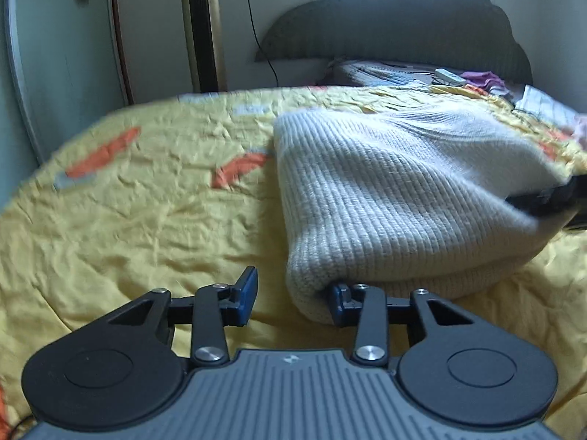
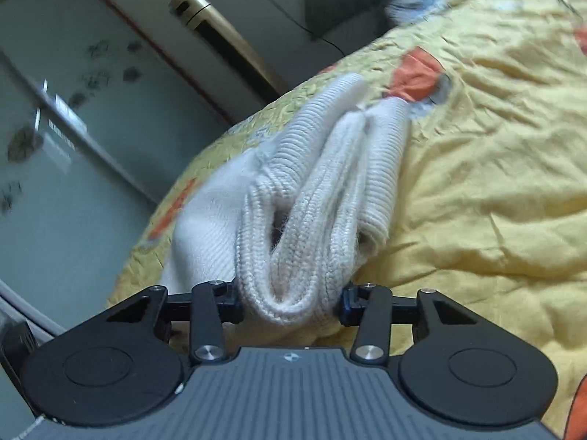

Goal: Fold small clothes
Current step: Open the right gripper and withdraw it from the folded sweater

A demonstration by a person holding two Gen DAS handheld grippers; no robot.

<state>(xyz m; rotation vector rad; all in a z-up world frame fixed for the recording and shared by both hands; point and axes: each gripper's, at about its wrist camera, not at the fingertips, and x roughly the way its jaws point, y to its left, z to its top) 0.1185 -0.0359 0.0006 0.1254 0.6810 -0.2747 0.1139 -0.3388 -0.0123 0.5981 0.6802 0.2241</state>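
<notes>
Bunched thick between the right gripper (image 2: 290,302) pads, the cream knit sweater (image 2: 312,198) lies folded on the yellow bed (image 2: 495,183). Left gripper (image 1: 291,299) stands apart at its near corner. Soft, bulky and springy; grip folded edges, not single layers.

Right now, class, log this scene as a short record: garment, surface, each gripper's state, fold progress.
garment: cream knitted sweater, folded into thick layers
surface: yellow bedspread with orange patches
left gripper: open, one finger under the sweater's near corner
right gripper: closed around the bunched folded edge
fold progress: partly folded, edge lifted
background: grey headboard
</notes>
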